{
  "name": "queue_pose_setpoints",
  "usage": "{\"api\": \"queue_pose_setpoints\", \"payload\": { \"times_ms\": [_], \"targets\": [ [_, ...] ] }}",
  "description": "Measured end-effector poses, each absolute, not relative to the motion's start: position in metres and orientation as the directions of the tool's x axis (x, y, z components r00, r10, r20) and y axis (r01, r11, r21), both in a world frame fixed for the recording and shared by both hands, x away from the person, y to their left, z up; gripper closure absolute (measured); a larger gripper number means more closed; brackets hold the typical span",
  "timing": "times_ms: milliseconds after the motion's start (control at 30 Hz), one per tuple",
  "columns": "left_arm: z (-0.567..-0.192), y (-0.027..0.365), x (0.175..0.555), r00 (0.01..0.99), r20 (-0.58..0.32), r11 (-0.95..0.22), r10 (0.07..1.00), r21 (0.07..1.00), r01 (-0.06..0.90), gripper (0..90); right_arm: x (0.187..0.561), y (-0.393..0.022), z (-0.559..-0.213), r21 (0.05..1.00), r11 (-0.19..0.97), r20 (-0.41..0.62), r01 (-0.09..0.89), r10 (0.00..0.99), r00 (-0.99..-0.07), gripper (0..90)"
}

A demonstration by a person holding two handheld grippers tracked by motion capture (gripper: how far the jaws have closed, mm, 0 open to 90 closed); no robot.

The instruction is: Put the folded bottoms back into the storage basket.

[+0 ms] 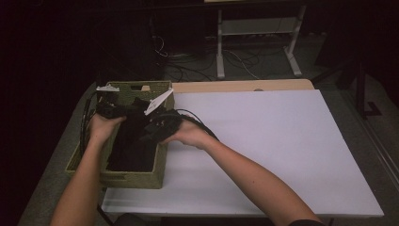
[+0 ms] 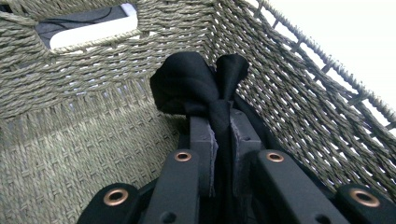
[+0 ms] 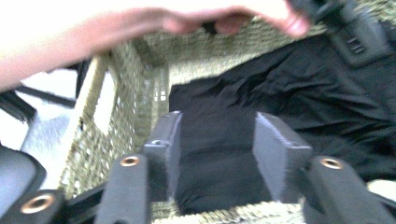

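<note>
Black cloth (image 1: 134, 141): dark, soft fabric, creased, lying inside the woven basket (image 1: 136, 181) and covering most of its floor. One bunched corner (image 2: 201, 84) stands raised near the basket's end wall, gathered into two rounded folds above a tight pinch. The remainder lies loose and wrinkled (image 3: 299, 112) across the bottom.

Basket: olive-green wicker, rectangular, with a handle slot in the end wall (image 2: 88, 28). It sits upright at the left edge of the white worktop (image 1: 282, 141).

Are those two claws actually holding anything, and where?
The left gripper pinches a bunched fold of black cloth; the right gripper is open, holding nothing.
</note>
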State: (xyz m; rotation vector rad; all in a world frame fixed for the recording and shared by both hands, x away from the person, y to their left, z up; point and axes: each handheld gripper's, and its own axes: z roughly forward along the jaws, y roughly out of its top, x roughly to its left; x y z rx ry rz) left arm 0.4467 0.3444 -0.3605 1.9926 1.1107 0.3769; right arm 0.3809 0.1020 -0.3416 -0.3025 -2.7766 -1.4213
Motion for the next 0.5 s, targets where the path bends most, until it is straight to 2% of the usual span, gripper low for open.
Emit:
{"api": "queue_pose_setpoints", "payload": {
  "times_ms": [33,167,400,467,500],
  "targets": [
    [-0.360,0.345,0.447,0.566,-0.117,-0.290,0.816,0.764,0.576,81.9,0.382,0.095,-0.336,0.817,0.546,0.106,0.185,0.174,-0.979,43.6],
    [-0.359,0.349,0.450,0.549,-0.114,-0.284,0.828,0.759,0.586,81.7,0.384,0.082,-0.327,0.835,0.518,0.094,0.183,0.193,-0.977,38.7],
    [-0.361,0.354,0.459,0.523,-0.084,-0.303,0.848,0.732,0.610,81.4,0.388,0.056,-0.324,0.845,0.499,0.085,0.194,0.232,-0.969,36.6],
    [-0.363,0.357,0.461,0.502,-0.081,-0.294,0.861,0.726,0.622,80.5,0.389,0.053,-0.324,0.844,0.500,0.082,0.195,0.240,-0.967,36.2],
    [-0.366,0.360,0.464,0.461,-0.058,-0.287,0.886,0.712,0.641,79.3,0.390,0.044,-0.325,0.847,0.493,0.079,0.201,0.257,-0.963,36.1]
  ]
}}
